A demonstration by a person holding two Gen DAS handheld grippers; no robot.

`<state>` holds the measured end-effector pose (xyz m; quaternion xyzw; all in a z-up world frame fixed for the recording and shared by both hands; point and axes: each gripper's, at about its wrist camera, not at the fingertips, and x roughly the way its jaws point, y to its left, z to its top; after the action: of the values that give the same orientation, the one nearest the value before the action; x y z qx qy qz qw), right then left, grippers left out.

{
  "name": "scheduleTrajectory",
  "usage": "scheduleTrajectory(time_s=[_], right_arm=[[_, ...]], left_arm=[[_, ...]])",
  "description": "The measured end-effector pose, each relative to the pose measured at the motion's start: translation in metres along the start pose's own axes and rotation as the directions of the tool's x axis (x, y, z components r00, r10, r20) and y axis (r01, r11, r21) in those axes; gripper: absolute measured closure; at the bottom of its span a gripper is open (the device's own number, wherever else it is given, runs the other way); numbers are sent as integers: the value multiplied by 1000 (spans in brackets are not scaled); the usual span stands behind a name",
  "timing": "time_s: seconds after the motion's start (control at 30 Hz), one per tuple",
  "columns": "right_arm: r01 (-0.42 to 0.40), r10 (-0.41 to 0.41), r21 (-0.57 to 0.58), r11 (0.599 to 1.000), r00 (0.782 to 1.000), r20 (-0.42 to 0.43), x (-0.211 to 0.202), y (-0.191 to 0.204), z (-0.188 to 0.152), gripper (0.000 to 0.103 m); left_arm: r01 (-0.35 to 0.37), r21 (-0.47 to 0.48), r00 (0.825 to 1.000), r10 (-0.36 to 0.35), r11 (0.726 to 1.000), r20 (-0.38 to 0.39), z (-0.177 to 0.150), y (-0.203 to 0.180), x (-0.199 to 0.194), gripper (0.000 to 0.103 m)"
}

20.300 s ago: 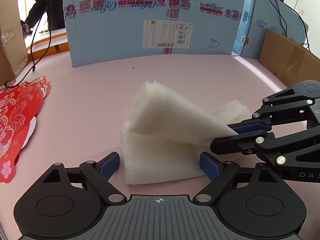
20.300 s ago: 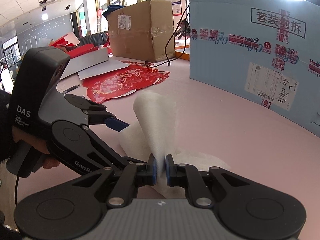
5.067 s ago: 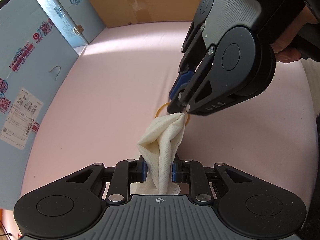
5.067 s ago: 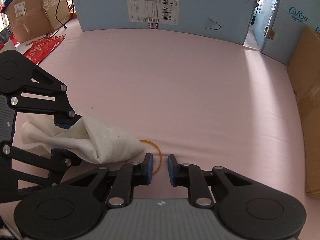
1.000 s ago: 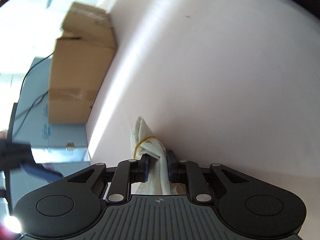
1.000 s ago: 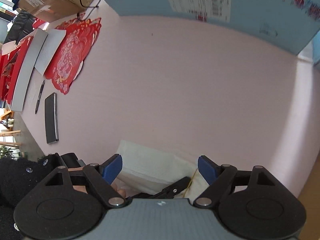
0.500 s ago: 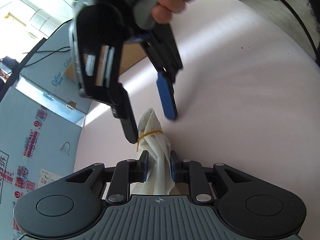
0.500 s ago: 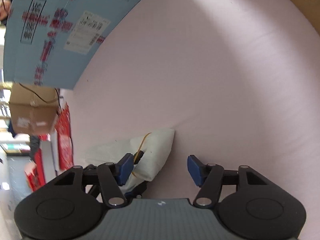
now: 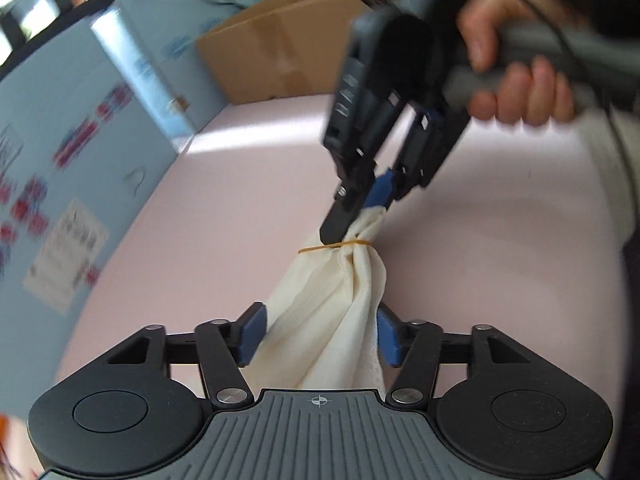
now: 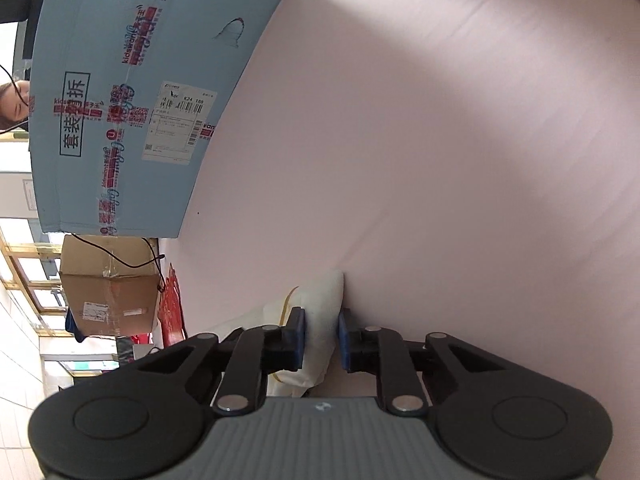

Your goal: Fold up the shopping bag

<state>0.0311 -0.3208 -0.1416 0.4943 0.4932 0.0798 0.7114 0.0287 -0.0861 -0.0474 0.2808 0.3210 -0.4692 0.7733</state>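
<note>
Shopping bag [image 9: 332, 300], banded into a bundle, changes claws: left claw [image 9: 318, 334] opens off it while right claw [image 9: 366, 210] closes on its tip, a handover near the task's end.

I read the shopping bag [image 9: 332, 312] as soft cream nonwoven cloth, matt, bound by a thin rubber band [image 9: 340, 245]. Tabletop [image 10: 460, 160] looks smooth matt pink; gripper bodies matt black plastic.
</note>
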Motion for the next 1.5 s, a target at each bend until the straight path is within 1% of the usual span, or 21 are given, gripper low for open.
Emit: scheduleTrajectory(time_s=[0.07, 0.1, 0.17, 0.23, 0.3, 0.33, 0.4, 0.53, 0.67, 0.73, 0.83, 0.87, 0.97, 1.03, 1.1, 1.17, 1.23, 1.3, 1.4, 1.43, 1.5], right_arm=[[-2, 2, -23, 1000, 1000, 7, -1, 0, -3, 85], [-4, 5, -33, 999, 1000, 7, -1, 0, -4, 85], [-16, 16, -57, 998, 1000, 11, -1, -2, -7, 85], [-28, 29, -71, 997, 999, 14, -2, -4, -11, 85], [-37, 39, -88, 995, 999, 19, -2, -5, -14, 85], [-40, 42, -96, 995, 999, 21, -2, -6, -16, 85], [-44, 47, -109, 993, 999, 25, -4, -7, -17, 85], [-28, 33, -191, 981, 999, 25, -6, -4, -21, 87], [20, -5, -377, 926, 999, 39, -7, 9, -31, 88], [32, -16, -477, 878, 999, 39, -9, 17, -37, 88], [18, -7, -516, 856, 1000, 23, -11, 15, -38, 88], [13, -5, -526, 850, 1000, 18, -12, 15, -39, 88], [27, -16, -599, 800, 1000, 24, -15, 19, -46, 88], [31, -18, -636, 771, 999, 27, -16, 21, -51, 88], [33, -19, -673, 739, 999, 27, -18, 22, -56, 88], [29, -20, -703, 711, 1000, 22, -19, 22, -61, 88], [30, -33, -734, 679, 999, 10, -21, 22, -66, 89], [10, -22, -724, 690, 1000, -7, -23, 19, -63, 88], [-38, 19, -625, 780, 999, -37, -28, 13, -46, 83], [-44, 26, -588, 807, 999, -40, -28, 11, -39, 83], [-35, 12, -584, 811, 999, -42, -27, 10, -34, 83]], left_arm=[[51, -200, 998, -41, 978, 56, 1, 13, -16, 43], [79, -301, 994, -54, 950, 90, 0, 19, -21, 43], [94, -422, 994, -64, 902, 85, 4, 29, -9, 44], [99, -525, 995, -73, 845, 70, 10, 38, 7, 62], [101, -621, 995, -85, 777, 55, 15, 47, 22, 72], [82, -640, 996, -84, 764, 28, 16, 46, 29, 77], [31, -656, 996, -78, 754, -43, 16, 41, 41, 79], [-24, -633, 991, -66, 774, -118, 20, 25, 50, 79], [-113, -581, 976, -21, 806, -219, 25, 9, 56, 79], [-144, -556, 970, 5, 819, -244, 28, 2, 57, 81], [-247, -452, 948, 118, 857, -294, 33, -17, 56, 77], [-281, -429, 940, 156, 858, -303, 34, -23, 56, 76], [-368, -442, 917, 241, 818, -319, 30, -27, 55, 75], [-433, -455, 893, 301, 778, -335, 26, -27, 52, 75], [-468, -497, 880, 332, 730, -340, 21, -23, 49, 75], [-544, -511, 838, 406, 665, -364, 17, -18, 46, 83], [-521, -576, 854, 378, 630, -359, 8, -8, 40, 84], [-481, -631, 877, 348, 610, -332, 3, -2, 32, 84], [-419, -667, 905, 342, 616, -254, 7, -9, 13, 84], [-378, -684, 922, 323, 625, -214, 9, -11, 8, 83], [-297, -699, 951, 262, 650, -161, 18, -16, 6, 83]])
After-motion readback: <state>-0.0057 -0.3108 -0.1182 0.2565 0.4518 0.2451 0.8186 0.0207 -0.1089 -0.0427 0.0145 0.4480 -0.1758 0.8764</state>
